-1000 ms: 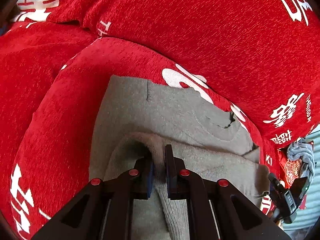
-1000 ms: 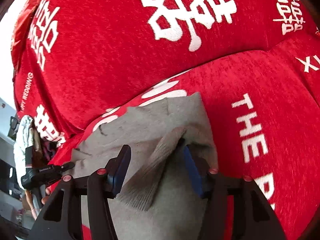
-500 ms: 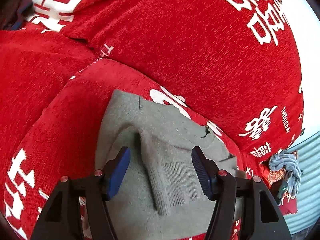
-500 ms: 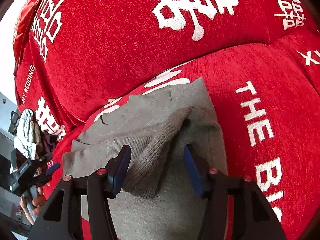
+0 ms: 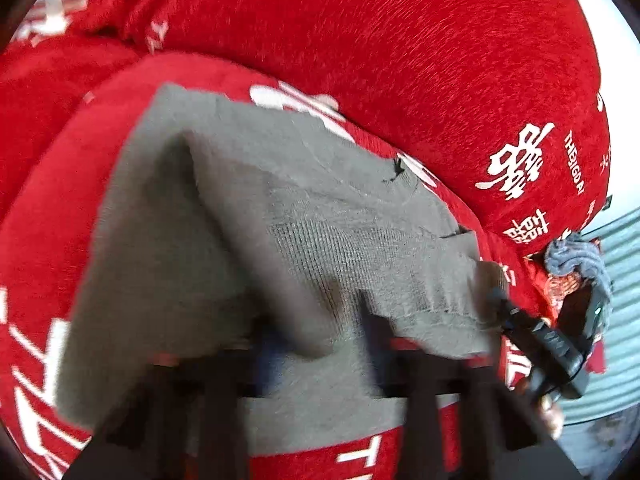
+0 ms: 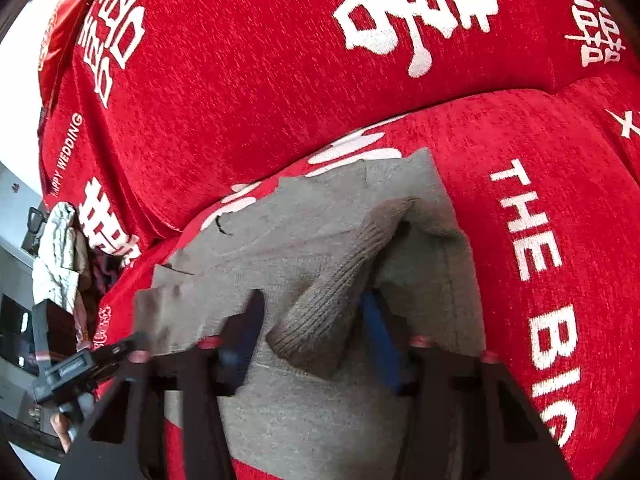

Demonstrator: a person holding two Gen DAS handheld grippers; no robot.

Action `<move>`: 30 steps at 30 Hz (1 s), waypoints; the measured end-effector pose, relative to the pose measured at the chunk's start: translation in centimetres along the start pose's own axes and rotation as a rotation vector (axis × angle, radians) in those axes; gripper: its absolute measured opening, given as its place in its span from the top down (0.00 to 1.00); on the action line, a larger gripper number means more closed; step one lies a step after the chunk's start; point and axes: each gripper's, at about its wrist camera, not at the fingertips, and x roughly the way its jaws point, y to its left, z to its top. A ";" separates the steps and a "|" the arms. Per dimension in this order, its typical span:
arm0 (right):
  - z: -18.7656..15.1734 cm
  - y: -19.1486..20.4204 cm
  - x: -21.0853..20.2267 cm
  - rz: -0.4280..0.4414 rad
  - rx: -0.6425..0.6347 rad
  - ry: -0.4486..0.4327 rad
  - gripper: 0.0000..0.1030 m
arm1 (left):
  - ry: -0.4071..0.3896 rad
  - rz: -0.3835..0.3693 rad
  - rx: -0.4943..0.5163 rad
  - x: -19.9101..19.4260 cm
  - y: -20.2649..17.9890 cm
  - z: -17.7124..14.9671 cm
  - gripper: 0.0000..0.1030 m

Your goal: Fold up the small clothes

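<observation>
Grey sweater point(image 6: 320, 420) is lying flat on the red sofa seat cushion point(image 6: 540, 168), collar end up by the backrest point(image 6: 248, 92) and hem toward the front edge. Both sleeves are folded in over the body. Right claw point(image 6: 316, 336) has just been closing, and its blue pads sit either side of the ribbed cuff point(image 6: 320, 320); there's a gap on both sides, so it isn't pinching the cuff. Left claw point(image 5: 320, 344) is badly blurred; its jaws have just been closing and look pressed together down at the near edge of the sweater point(image 5: 280, 200), with a fold of the other sleeve point(image 5: 380, 272) draped right over it. Can't tell if it's got any fabric. Over by the sofa's side edge there's a pile of clothes point(image 6: 60, 256).
</observation>
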 end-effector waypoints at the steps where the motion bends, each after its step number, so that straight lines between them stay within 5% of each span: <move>1: 0.0 0.0 0.2 -0.010 -0.005 0.015 0.86 | -0.006 0.000 0.002 -0.1 -0.2 0.3 0.94; 8: 1.4 0.6 -0.7 0.074 -0.017 -0.045 0.88 | -0.195 -0.033 -0.007 -3.3 -1.2 3.7 0.93; 13: 4.7 0.3 0.6 0.104 0.058 -0.078 0.83 | -0.237 0.015 -0.047 -2.8 -0.9 8.2 0.93; 14: 5.5 0.0 0.9 0.103 0.088 -0.083 0.78 | -0.236 0.027 -0.058 -2.6 -0.7 8.8 0.93; 16: 6.5 -0.5 1.5 0.091 0.131 -0.081 0.37 | -0.207 0.056 -0.095 -1.8 0.2 10.2 0.93; 17: 7.1 -0.9 1.6 0.073 0.153 -0.084 0.32 | -0.193 0.063 -0.110 -1.4 0.7 10.7 0.93; 23: 7.4 -2.2 0.5 0.031 0.153 -0.151 0.32 | -0.147 0.057 -0.114 -0.5 2.4 11.3 0.93; 28: 6.1 -0.4 1.4 -0.106 -0.012 -0.126 0.32 | -0.037 -0.101 -0.203 0.6 3.1 12.5 0.93; 30: 5.4 1.3 2.4 -0.167 -0.115 -0.109 0.32 | -0.043 -0.042 -0.162 0.7 2.2 13.5 0.93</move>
